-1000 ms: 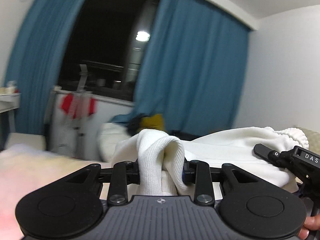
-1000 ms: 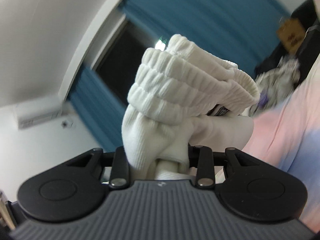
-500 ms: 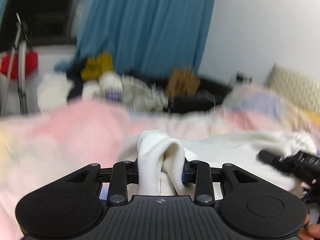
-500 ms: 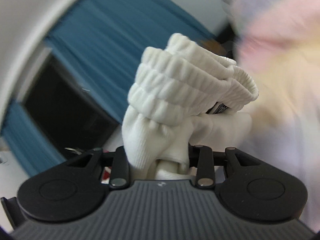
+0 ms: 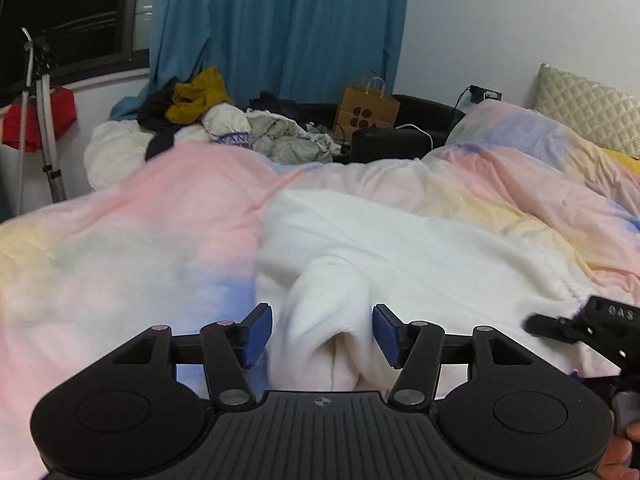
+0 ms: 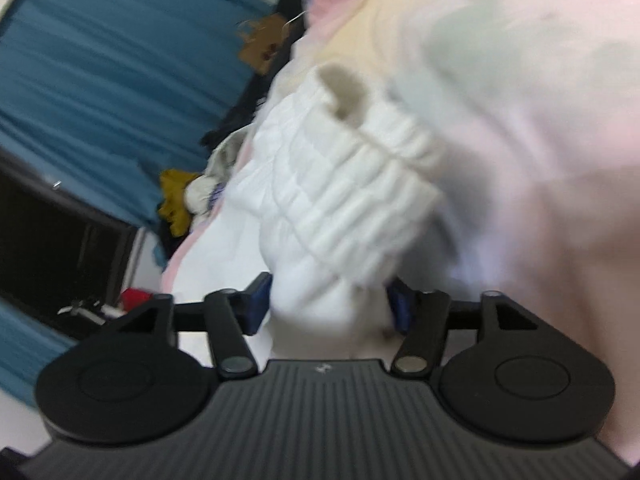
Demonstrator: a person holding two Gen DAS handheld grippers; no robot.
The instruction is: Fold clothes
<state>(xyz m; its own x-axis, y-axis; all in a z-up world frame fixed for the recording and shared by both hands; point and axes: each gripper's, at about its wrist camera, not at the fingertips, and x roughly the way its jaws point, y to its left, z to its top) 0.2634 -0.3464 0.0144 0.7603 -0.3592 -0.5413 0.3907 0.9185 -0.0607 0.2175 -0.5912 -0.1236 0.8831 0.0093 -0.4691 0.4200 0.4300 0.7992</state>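
Note:
A white ribbed knit garment [image 5: 400, 252] lies spread on a pastel duvet [image 5: 120, 240]. My left gripper [image 5: 323, 334] is open, its blue pads apart on either side of a bunched fold of the garment. My right gripper [image 6: 328, 306] is open too, its pads either side of the garment's ribbed elastic hem [image 6: 340, 200], which rests loose between them. The right gripper's black body [image 5: 592, 328] shows at the right edge of the left wrist view, by the garment's far end.
A pile of clothes [image 5: 224, 120] and a brown paper bag [image 5: 366, 110] sit beyond the bed, in front of blue curtains [image 5: 280, 28]. A quilted pillow [image 5: 588, 112] lies at the right. A metal stand [image 5: 44, 128] is at the left by a dark window.
Both grippers swung down toward the bed with the garment and then opened, letting go of the cloth they were clamped on. The garment now lies flat on the duvet.

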